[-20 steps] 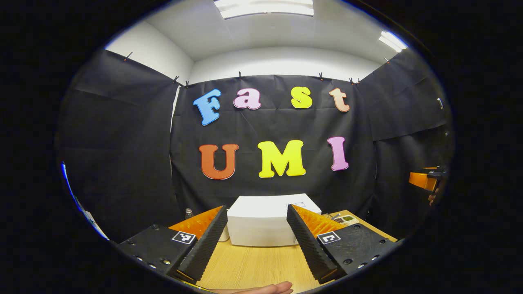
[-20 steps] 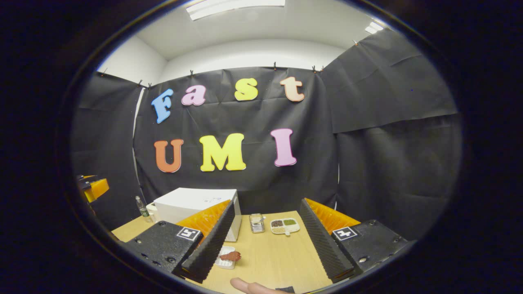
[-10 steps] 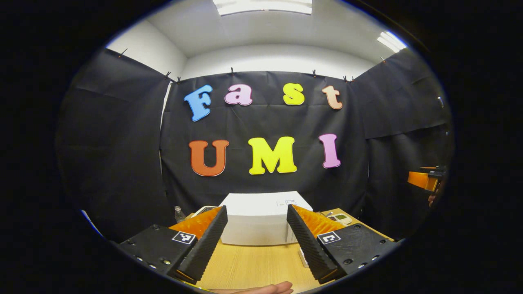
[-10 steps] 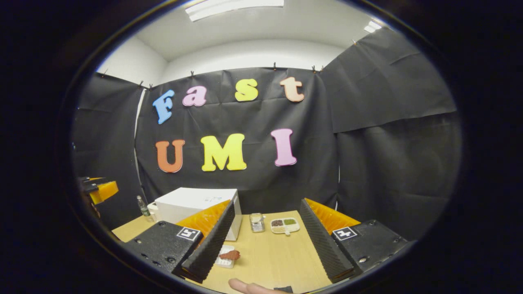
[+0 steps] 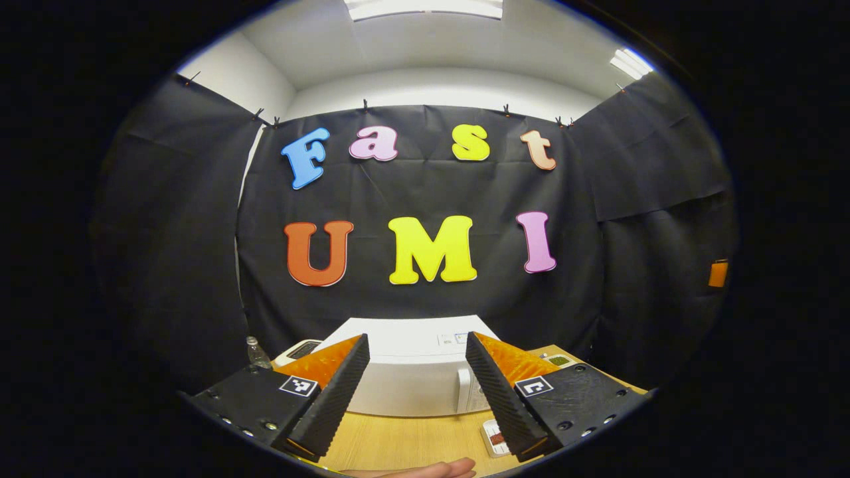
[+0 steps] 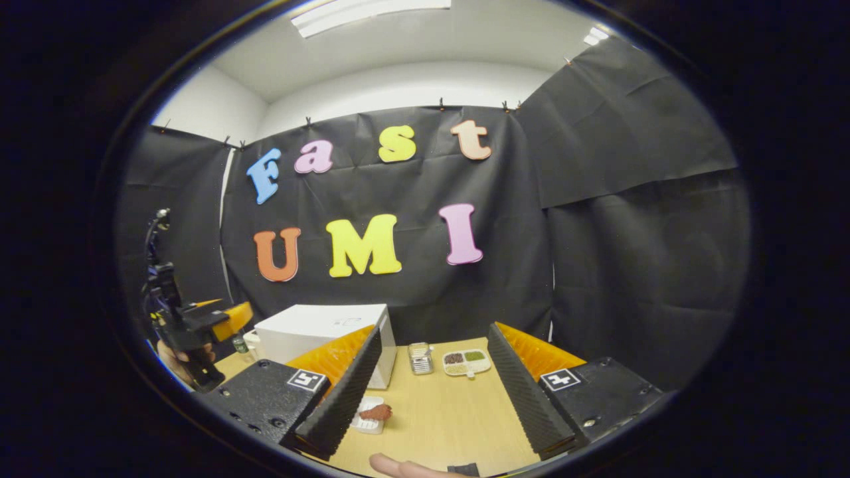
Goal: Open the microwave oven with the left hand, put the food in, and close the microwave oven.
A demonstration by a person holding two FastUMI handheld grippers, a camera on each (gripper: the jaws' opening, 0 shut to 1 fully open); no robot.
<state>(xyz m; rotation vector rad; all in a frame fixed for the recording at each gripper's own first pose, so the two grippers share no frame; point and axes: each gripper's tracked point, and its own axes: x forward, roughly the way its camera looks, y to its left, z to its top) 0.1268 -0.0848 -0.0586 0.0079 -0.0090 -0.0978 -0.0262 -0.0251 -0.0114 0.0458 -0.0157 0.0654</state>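
Booth: black cloth walls clipped up under a white ceiling with strip lights. Surface: pale wooden table (image 6: 451, 411), grain running away from the viewer.

On the table:
- White box-shaped microwave oven (image 5: 412, 375), door shut, standing toward the back; in the left gripper view it sits straight ahead, framed between the fingers; in the right gripper view (image 6: 322, 332) it stands at the left rear.
- Small white tray holding a reddish-brown piece of food (image 6: 376, 413), on the table in front of the microwave's right corner, apart from it. In the left gripper view a white tray edge shows low beside the right finger, partly covered.
- Small clear ribbed container (image 6: 419, 358) and white divided dish with dark, green and pale fillings (image 6: 466, 362), side by side at the table's rear, right of the microwave.
- Clear plastic bottle (image 5: 255, 353) at the far left rear; a flat pale device beside it, too hidden to identify.

Tools:
- Left gripper (image 5: 415, 385): fingers spread wide, holding nothing, raised above the near table and facing the microwave; also seen at the left edge of the right gripper view (image 6: 199, 325), held by a hand.
- Right gripper (image 6: 431, 392): fingers spread wide, holding nothing, above the open middle of the table.

Open room: bare wood between the food tray and the divided dish, and along the near edge. A fingertip is cut off at the bottom of each view.
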